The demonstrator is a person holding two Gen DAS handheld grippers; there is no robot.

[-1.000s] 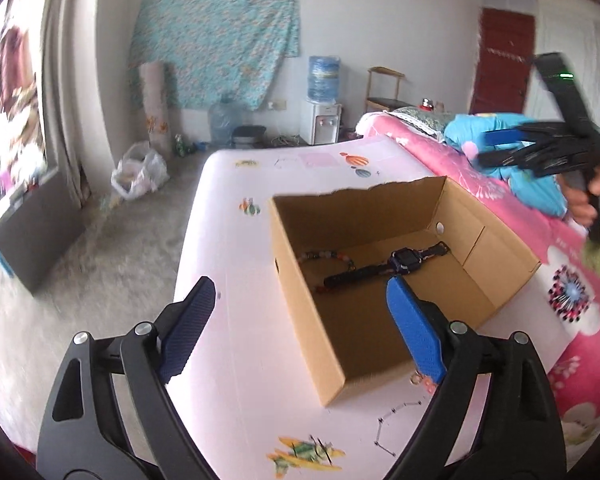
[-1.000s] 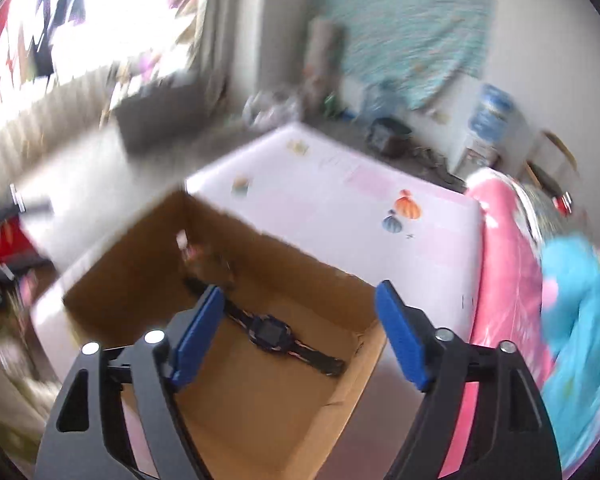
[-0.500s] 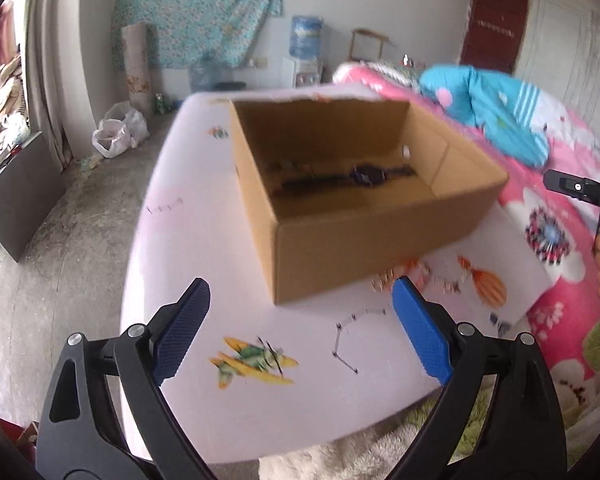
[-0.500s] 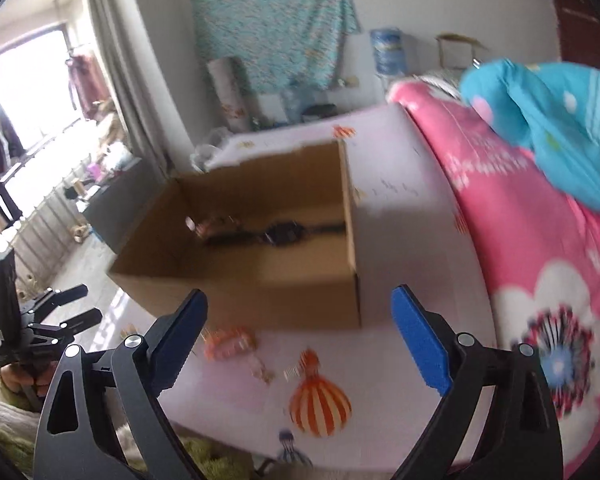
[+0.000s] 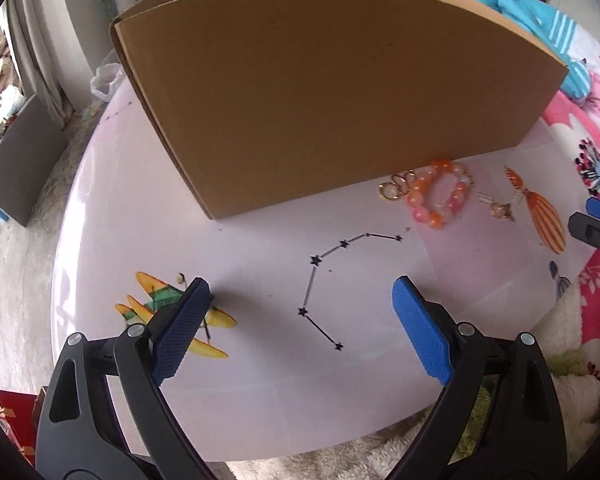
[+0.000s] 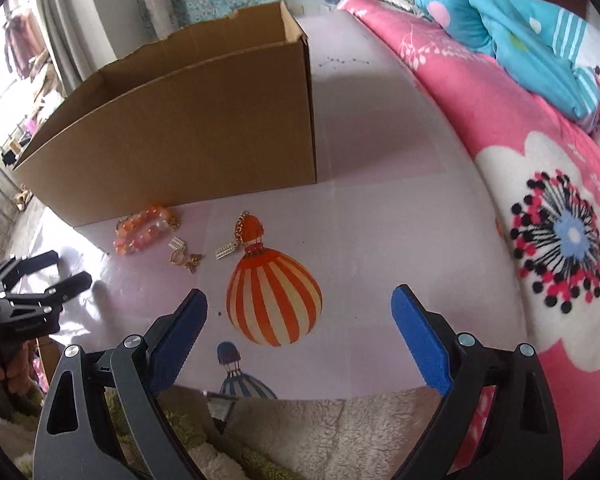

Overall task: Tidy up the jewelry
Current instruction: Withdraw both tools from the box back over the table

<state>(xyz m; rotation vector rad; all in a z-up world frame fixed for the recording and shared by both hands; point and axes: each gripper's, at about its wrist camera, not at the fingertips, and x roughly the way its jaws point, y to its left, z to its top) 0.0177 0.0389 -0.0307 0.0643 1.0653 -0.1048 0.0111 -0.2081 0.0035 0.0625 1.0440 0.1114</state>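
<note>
Both grippers have dropped from above the box to table level.

Left wrist: left gripper [image 5: 300, 312] spread, empty. Orange bead bracelet [image 5: 438, 196] lies by the box [image 5: 320, 92] wall, gold rings [image 5: 394, 186] beside it. Box interior hidden.

Right wrist: right gripper [image 6: 300, 320] spread, empty. Bracelet [image 6: 142, 230], gold charms [image 6: 186, 258] lie outside the box [image 6: 188, 140].

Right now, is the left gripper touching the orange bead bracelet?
Apart. The left wrist view shows bare table between the open left gripper and the orange bead bracelet.
</note>
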